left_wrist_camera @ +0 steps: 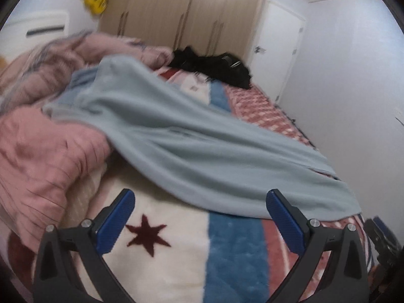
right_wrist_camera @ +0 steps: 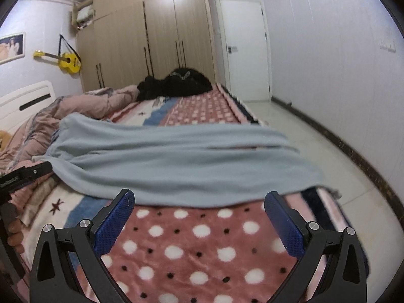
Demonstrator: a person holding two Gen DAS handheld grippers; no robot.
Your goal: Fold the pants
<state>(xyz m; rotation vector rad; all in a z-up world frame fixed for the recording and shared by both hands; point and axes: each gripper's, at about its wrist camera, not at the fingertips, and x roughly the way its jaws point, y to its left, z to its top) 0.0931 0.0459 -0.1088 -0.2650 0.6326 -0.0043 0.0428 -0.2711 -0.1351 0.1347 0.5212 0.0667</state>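
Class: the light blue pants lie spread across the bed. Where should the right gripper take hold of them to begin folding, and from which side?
Probably the leg ends of the light blue pants, approached from the near bed edge. They lie flat by the bed's right side, nearest the open right gripper, while the waist end is bunched against the pink quilt.

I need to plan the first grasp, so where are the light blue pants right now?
The light blue pants lie spread across the patterned blanket, just beyond both open grippers, with the pink duvet at their left end.
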